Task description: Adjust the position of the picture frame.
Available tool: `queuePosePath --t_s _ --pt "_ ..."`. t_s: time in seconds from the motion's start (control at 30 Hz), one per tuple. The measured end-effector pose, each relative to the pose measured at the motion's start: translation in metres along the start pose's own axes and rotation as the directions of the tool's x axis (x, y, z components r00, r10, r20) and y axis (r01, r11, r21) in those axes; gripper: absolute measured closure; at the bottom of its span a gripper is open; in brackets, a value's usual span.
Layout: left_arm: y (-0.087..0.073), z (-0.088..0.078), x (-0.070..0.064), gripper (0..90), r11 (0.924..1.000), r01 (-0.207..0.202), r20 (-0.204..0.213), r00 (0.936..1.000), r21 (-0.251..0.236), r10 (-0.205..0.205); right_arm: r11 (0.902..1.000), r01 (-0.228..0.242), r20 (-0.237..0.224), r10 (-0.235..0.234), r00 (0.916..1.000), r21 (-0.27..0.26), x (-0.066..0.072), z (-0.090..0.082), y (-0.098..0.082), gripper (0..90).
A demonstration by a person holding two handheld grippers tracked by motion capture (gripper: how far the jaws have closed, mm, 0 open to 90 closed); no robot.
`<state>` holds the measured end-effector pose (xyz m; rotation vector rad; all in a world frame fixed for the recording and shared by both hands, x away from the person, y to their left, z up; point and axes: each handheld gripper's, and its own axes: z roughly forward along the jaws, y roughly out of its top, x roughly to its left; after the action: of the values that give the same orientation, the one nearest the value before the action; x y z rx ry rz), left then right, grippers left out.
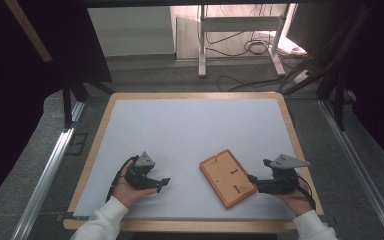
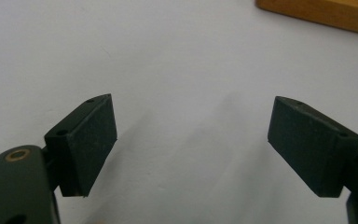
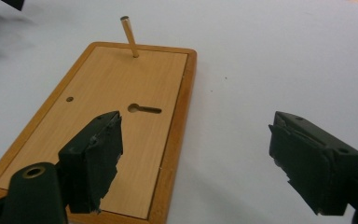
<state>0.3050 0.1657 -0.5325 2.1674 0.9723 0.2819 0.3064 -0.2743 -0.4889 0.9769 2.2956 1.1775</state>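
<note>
1. High view: the desk (image 1: 190, 125) is a wide white surface with a light wooden rim, and 2 forearms in white sleeves come in over its near edge.
2. On it a flat wooden board (image 1: 227, 177) lies turned at an angle, toward the near right corner and a little inside the near edge.
3. Right gripper view: the board (image 3: 107, 121) has a darker raised frame, a keyhole-shaped slot (image 3: 144, 109) near its middle, a small round hole (image 3: 70, 99) toward one long side and a thin wooden peg (image 3: 130, 37) standing tilted at its far end.
4. The right tongs (image 1: 251, 178) sit at the board's right edge; in their own view (image 3: 193, 158) the jaws stand wide apart, one over the board, one over bare desk, with nothing pressed between them.
5. The left tongs (image 1: 165, 183) rest toward the near left corner, well apart from the board; in their own view (image 2: 191, 140) the jaws are apart over bare desk.
</note>
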Motion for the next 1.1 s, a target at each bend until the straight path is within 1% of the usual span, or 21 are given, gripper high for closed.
queuePosePath --t_s 0.07,0.17,0.23,0.27,0.3,0.4,0.47,0.6,0.7,0.77,0.83,0.97,1.0,1.1 --pt "0.000 0.001 0.000 15.3 1.0000 -0.008 0.006 0.9999 0.001 0.008 1.0000 0.005 -0.010 -0.005 0.9999 0.001 0.001 0.002 0.003 18.2" --pt "0.000 0.000 0.000 15.3 1.0000 -0.004 0.009 1.0000 -0.001 0.004 1.0000 0.009 -0.021 -0.009 0.9997 0.002 0.003 0.006 0.008 18.4" --pt "0.000 -0.001 0.001 15.3 1.0000 -0.004 0.009 1.0000 -0.003 0.004 0.9997 0.021 -0.033 -0.021 0.9992 0.009 0.005 0.013 0.013 18.9" --pt "0.000 -0.001 0.001 15.3 1.0000 -0.004 0.009 1.0000 -0.003 0.004 0.9997 0.021 -0.033 -0.021 0.9992 0.009 0.005 0.013 0.013 18.9" --pt "0.000 -0.001 0.000 15.3 1.0000 -0.007 0.009 0.9999 -0.004 0.007 0.9994 0.032 -0.042 -0.031 0.9986 0.014 0.008 0.018 0.016 19.1" --pt "0.000 -0.002 -0.002 15.2 0.9999 -0.011 0.010 0.9999 -0.004 0.011 0.9993 0.033 -0.050 -0.032 0.9982 0.018 0.010 0.021 0.018 19.8" --pt "0.000 -0.001 -0.002 15.2 0.9999 -0.015 0.010 0.9998 -0.002 0.015 0.9988 0.045 -0.056 -0.044 0.9974 0.021 0.013 0.024 0.021 20.4" --pt "0.000 -0.001 -0.001 15.2 0.9999 -0.011 0.011 0.9999 -0.002 0.011 0.9981 0.057 -0.065 -0.055 0.9964 0.023 0.014 0.029 0.025 21.4" --pt "0.000 -0.003 0.000 15.3 0.9999 -0.003 0.005 1.0000 -0.013 0.003 0.9976 0.064 -0.067 -0.062 0.9958 0.026 0.014 0.031 0.030 21.8" --pt "0.000 -0.003 0.000 15.3 0.9999 0.003 0.004 1.0000 -0.014 -0.003 0.9985 0.055 -0.073 -0.054 0.9959 0.010 0.013 0.033 0.038 23.1" --pt "0.000 -0.003 0.000 15.3 0.9999 0.004 0.006 1.0000 -0.012 -0.004 0.9984 0.057 -0.074 -0.056 0.9956 0.008 0.013 0.034 0.040 23.6" --pt "0.000 -0.003 0.000 15.3 0.9999 -0.008 0.007 0.9999 -0.008 0.008 0.9966 0.081 -0.088 -0.079 0.9930 0.016 0.017 0.042 0.050 24.9" --pt "0.000 -0.003 0.000 15.3 0.9999 -0.007 0.005 1.0000 -0.010 0.007 0.9950 0.096 -0.091 -0.094 0.9914 0.026 0.019 0.048 0.053 25.2" --pt "0.000 -0.005 -0.001 15.3 0.9998 -0.011 0.003 0.9999 -0.016 0.011 0.9935 0.109 -0.099 -0.105 0.9895 0.034 0.021 0.053 0.055 26.2"
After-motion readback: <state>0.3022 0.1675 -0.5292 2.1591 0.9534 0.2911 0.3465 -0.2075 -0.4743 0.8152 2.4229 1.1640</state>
